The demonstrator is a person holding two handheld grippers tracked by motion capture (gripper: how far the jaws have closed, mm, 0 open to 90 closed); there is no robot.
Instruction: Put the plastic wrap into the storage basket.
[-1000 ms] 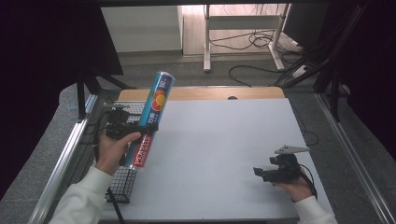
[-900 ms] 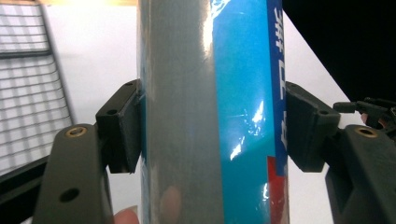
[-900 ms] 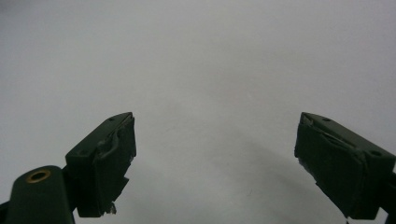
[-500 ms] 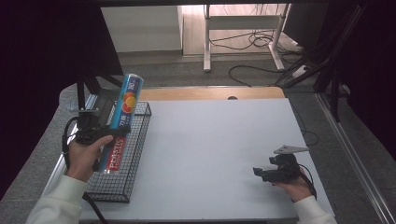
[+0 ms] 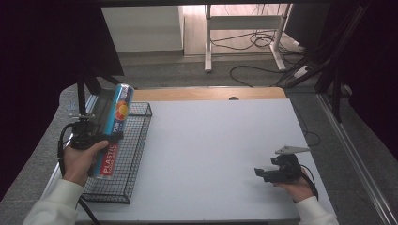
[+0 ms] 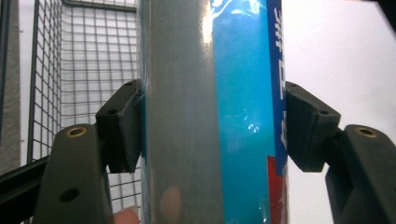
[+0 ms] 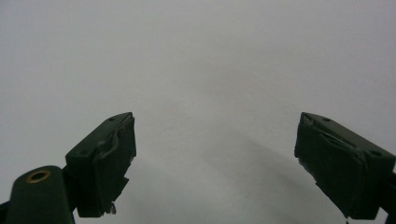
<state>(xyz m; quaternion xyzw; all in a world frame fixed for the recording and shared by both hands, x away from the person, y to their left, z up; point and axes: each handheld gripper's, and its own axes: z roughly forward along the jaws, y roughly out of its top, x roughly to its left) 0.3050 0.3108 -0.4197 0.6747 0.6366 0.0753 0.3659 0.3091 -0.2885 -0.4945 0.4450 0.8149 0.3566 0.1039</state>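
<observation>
A: High view first: we have carried the roll point(image 5: 114, 129) from over the white desk point(image 5: 216, 150) across to the left, and it now hangs tilted above the wire basket point(image 5: 136, 154) at the desk's left edge. A second ago it stood over the desk beside the basket's near end.

B: Agreed, and it has come lower too. Its red end points toward us and down, its blue top leans away over the basket's far end.

A: So we judge the carry nearly done; what is left is lowering the roll into the basket and letting go (the long shape should lie along the basket, not across it).

B: Our left gripper point(image 5: 89, 136) is clamped on it. In the left gripper view the two pads press on either side of the silver and blue wrapper point(image 6: 215, 116), with the mesh point(image 6: 88, 56) behind.

A: The grip sits about midway along the roll, so it should not tip much when we lower it.

B: Our right gripper point(image 5: 270, 173) has kept its place at the near right of the desk. Its jaws stand wide apart with nothing between them, just bare desk point(image 7: 205, 70) ahead.
</observation>
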